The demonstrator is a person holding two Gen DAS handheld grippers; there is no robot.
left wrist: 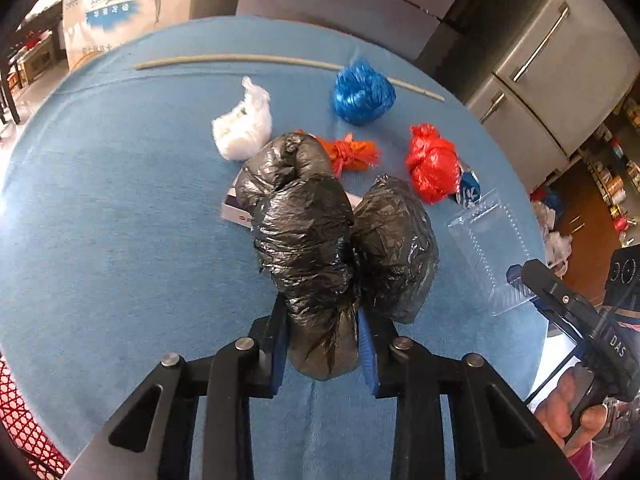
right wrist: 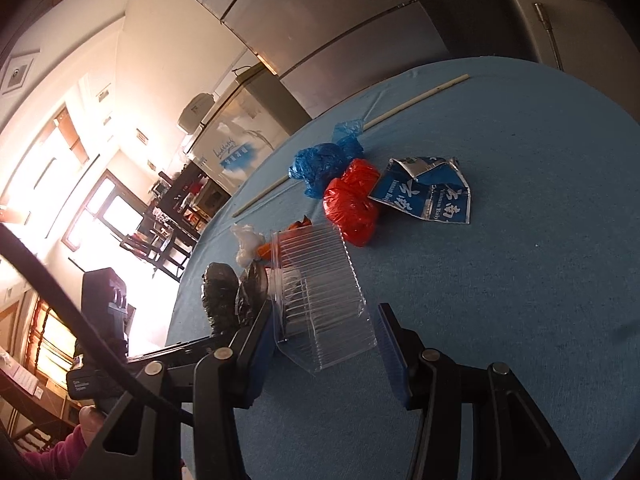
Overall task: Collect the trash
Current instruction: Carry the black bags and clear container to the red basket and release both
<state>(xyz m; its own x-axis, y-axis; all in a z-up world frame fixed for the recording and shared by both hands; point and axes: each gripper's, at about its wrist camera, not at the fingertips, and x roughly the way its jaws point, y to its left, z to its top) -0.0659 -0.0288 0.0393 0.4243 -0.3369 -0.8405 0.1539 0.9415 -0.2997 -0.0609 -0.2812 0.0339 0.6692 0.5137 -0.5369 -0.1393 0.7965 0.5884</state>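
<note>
Left hand-held gripper (left wrist: 322, 344) clamps the black bag bundle (left wrist: 308, 248) at table (left wrist: 120, 240) centre. Right hand-held gripper (right wrist: 324, 344) (jaws apart) straddles the clear plastic container (right wrist: 320, 300); red bag (right wrist: 352, 204) at 12 o'clock.

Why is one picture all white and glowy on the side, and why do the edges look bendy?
In the right wrist view, bright windows wash out the left side, and the blue table stays dim. In the left wrist view, light is even; the black bags shine with small glints. Both views are fisheye: the table edge and the long stick curve, and the corners go black.
</note>
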